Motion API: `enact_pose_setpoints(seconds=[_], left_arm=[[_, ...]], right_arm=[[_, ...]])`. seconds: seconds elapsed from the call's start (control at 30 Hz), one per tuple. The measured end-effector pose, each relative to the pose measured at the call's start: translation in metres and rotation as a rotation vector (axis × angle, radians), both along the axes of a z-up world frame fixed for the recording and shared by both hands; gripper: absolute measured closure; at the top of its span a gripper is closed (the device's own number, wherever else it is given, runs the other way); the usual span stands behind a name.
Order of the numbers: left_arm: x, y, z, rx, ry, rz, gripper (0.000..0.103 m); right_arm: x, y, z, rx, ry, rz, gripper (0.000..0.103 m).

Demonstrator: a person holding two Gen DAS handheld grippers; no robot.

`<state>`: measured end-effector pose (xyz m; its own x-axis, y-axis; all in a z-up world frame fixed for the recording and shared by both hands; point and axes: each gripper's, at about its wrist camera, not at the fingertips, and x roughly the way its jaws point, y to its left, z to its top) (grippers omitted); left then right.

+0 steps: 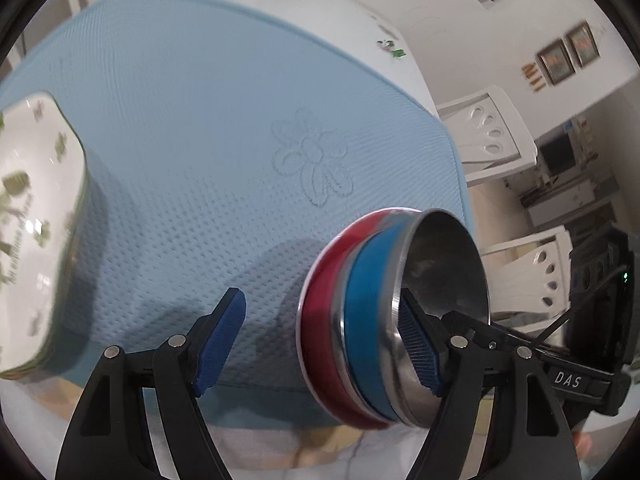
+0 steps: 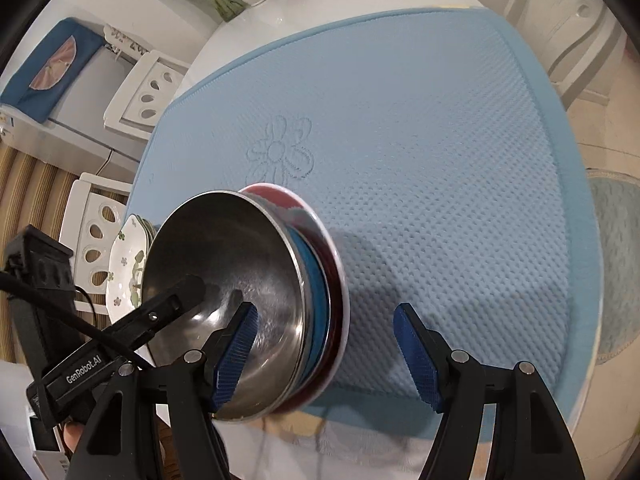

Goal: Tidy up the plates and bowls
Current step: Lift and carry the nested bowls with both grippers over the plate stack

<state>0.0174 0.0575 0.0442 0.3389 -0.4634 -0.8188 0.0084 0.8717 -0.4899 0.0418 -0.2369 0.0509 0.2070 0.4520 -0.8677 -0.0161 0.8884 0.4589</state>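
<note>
Two hand-held grippers meet over a light blue mat (image 1: pixel 208 128) on a white table (image 1: pixel 320 4), with a stack of bowls between them. The stack sits tipped on its side at the lower right of the left wrist view: a steel bowl (image 1: pixel 444 280) with a blue band (image 1: pixel 366 320) nested in a red bowl (image 1: pixel 320 312). In the right wrist view the same steel bowl (image 2: pixel 224 280) fills the lower left, blue band (image 2: pixel 316 300) and red bowl (image 2: pixel 336 280) behind it.

The left gripper (image 1: pixel 324 344) stands spread wide, its right pad lying inside the steel bowl's mouth against the wall, its left pad apart over the mat. The right gripper (image 2: pixel 324 356) is likewise spread, its left pad inside the bowl, its right pad clear over the mat. Whether either pad truly presses the bowl cannot be told.

A white plate with green flower print (image 1: pixel 36 220) rests at the left edge of the left wrist view, on the mat; it shows again (image 2: pixel 126 276) behind the steel bowl in the other view. White chairs (image 1: pixel 492 132) stand at the right.
</note>
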Motion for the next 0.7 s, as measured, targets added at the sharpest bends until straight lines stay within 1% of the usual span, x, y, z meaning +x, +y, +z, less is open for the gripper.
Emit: enact_pose_setpoints(seconds=[0.07,0.17,0.23,0.37,0.47,0.53,0.6,0.63,0.7], left_arm=[[0.001,0.0,-0.007,-0.003,0.016,0.011,0.031],[0.002,-0.003,-0.013,0.005,0.023,-0.002,0.036],[0.003,-0.005,-0.016,0.001,0.031,-0.01,0.042],[0.005,-0.007,-0.02,-0.038,0.043,-0.018,0.045],[0.007,-0.008,-0.022,-0.059,0.052,-0.018,0.045],[0.007,-0.006,-0.025,-0.091,0.064,-0.017,0.048],[0.008,-0.006,-0.03,-0.134,0.083,-0.016,0.051],[0.008,-0.006,-0.031,-0.147,0.09,-0.016,0.052],[0.007,-0.007,-0.031,-0.146,0.084,-0.004,0.052]], right_arm=[[0.002,0.0,-0.004,0.027,0.004,-0.008,0.035],[0.003,0.0,-0.008,0.035,0.009,-0.012,0.035],[0.004,0.001,-0.01,0.031,0.007,-0.012,0.035],[0.008,0.003,-0.017,0.058,0.018,-0.006,0.035],[0.01,0.005,-0.022,0.088,0.03,0.0,0.043],[0.011,0.007,-0.026,0.112,0.049,0.001,0.052],[0.009,0.008,-0.031,0.156,0.066,0.002,0.054],[0.008,0.008,-0.031,0.157,0.064,-0.006,0.054],[0.007,0.011,-0.028,0.137,0.049,0.001,0.054]])
